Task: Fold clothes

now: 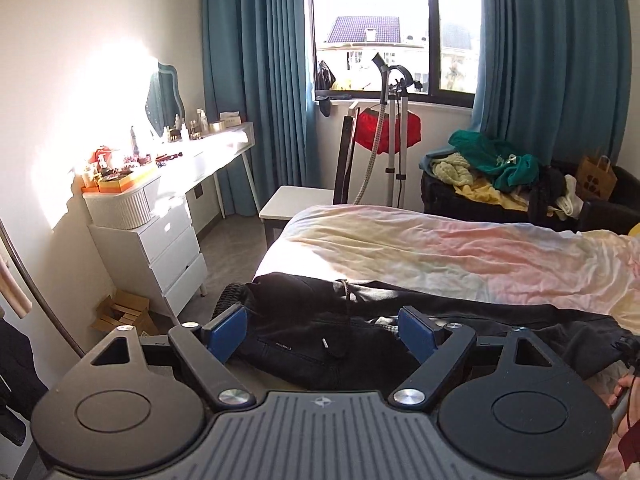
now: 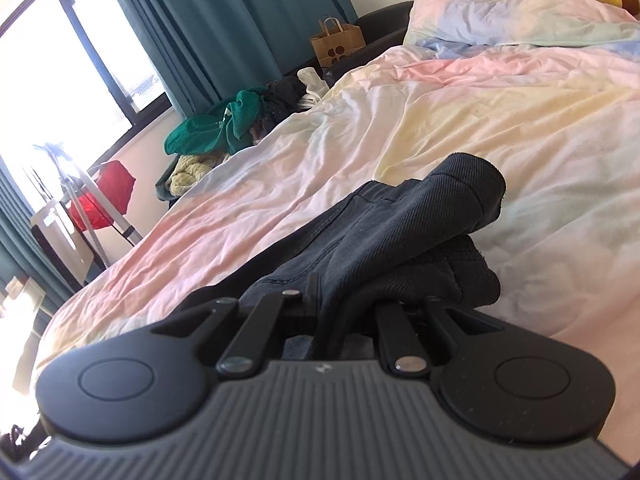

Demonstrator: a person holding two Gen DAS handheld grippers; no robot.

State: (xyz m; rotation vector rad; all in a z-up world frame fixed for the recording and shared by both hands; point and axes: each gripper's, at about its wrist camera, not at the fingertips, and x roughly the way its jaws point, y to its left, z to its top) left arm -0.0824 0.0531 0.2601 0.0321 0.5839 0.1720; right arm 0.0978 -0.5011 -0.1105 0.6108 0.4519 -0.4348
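Seeing rumpled pastel bed [image 1: 460, 256] by curtained window [image 1: 368, 28]; our left tool [image 1: 322, 328] gapes over black trousers [image 1: 320, 344], right tool [image 2: 340, 300] pinches them.

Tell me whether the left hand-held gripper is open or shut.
Open. The left hand-held gripper has its blue pads set wide apart over the black trousers, gripping nothing.

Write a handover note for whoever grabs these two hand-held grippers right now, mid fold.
Left hand-held gripper: open, blue pads either side of the black trousers near the waistband and drawstring, gripping nothing.
Right hand-held gripper: shut on the trousers' leg end, fabric bunched and raised off the pastel bedsheet.
Done: trousers laid out along the bed edge.
Left: no finished fold visible; probably carry the leg end toward the waist, then flatten. More clothes piled on the dark chair.
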